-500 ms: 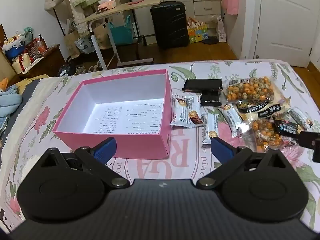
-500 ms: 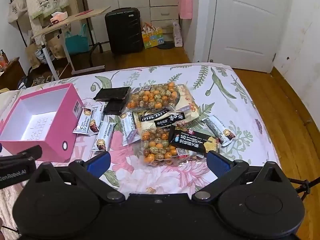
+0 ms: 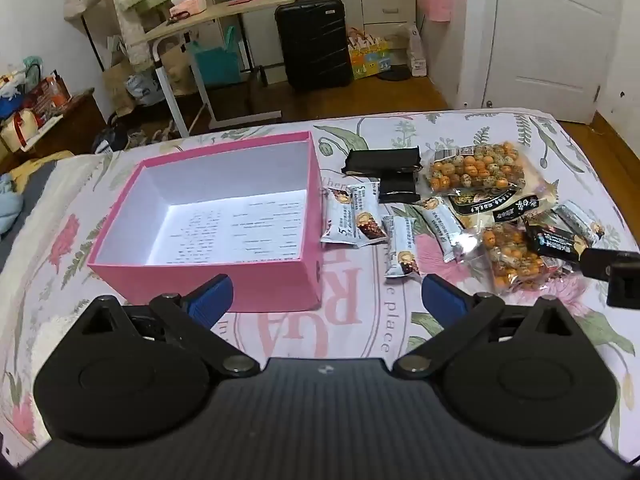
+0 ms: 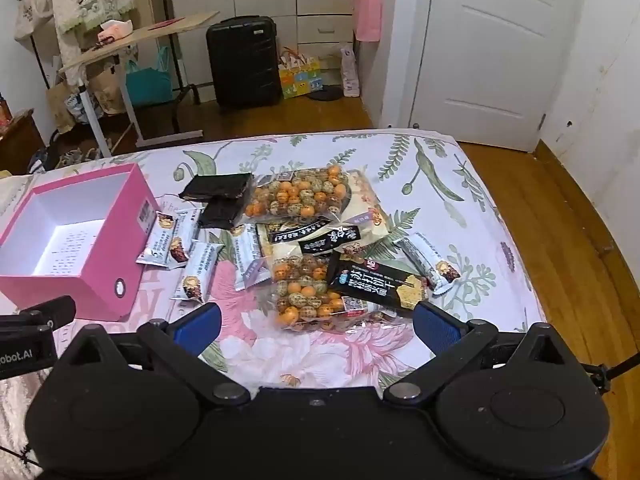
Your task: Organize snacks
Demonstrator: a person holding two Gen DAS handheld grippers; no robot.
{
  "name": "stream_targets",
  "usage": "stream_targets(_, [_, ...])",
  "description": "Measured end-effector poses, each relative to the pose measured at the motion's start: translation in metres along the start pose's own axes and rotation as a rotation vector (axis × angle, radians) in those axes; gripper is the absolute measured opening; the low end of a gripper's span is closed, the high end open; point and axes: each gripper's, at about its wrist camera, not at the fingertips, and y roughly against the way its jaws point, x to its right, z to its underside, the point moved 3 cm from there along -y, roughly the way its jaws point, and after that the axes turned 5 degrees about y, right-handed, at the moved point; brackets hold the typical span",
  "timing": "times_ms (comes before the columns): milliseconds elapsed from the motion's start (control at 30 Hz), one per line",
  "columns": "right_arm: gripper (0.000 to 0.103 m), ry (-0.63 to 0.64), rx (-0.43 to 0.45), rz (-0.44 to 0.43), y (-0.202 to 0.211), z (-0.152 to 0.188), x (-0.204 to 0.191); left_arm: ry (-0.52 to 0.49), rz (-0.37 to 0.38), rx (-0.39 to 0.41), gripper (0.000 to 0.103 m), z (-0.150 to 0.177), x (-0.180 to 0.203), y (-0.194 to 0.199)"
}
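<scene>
An empty pink box [image 3: 224, 280] [image 4: 100, 256] with a white inside sits on the floral bedspread. To its right lies a pile of snacks: several silver bars [image 3: 352, 220] [image 4: 200, 268], two black packets [image 3: 382, 160] [image 4: 218, 188], two bags of orange and speckled balls [image 3: 476, 170] [image 4: 308, 292], a cream bag [image 4: 316, 240] and a black cracker pack [image 4: 376, 284]. My left gripper [image 3: 326, 294] hovers open just before the box's near right corner. Wide open, my right gripper [image 4: 316, 326] hangs over the near ball bag. Neither holds anything.
The bed's far edge [image 4: 320, 136] drops to a wooden floor [image 4: 560, 240] that also runs along the right side. Beyond stand a black suitcase [image 4: 244, 60], a rolling side table [image 4: 132, 44] and a white door [image 4: 496, 48]. Blue bedding [image 3: 10, 204] lies at the left.
Both views have shifted only slightly; the left one now sits a little closer to the box. Nothing on the bed has moved, and both grippers stay open.
</scene>
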Motion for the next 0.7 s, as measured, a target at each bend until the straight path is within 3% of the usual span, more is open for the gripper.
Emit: stream_targets(700, [0.103, 0.034, 0.017, 0.055, 0.0068, 0.0058, -0.0023, 0.012, 0.012, -0.029, 0.102, 0.0034, 0.0019, 0.0028])
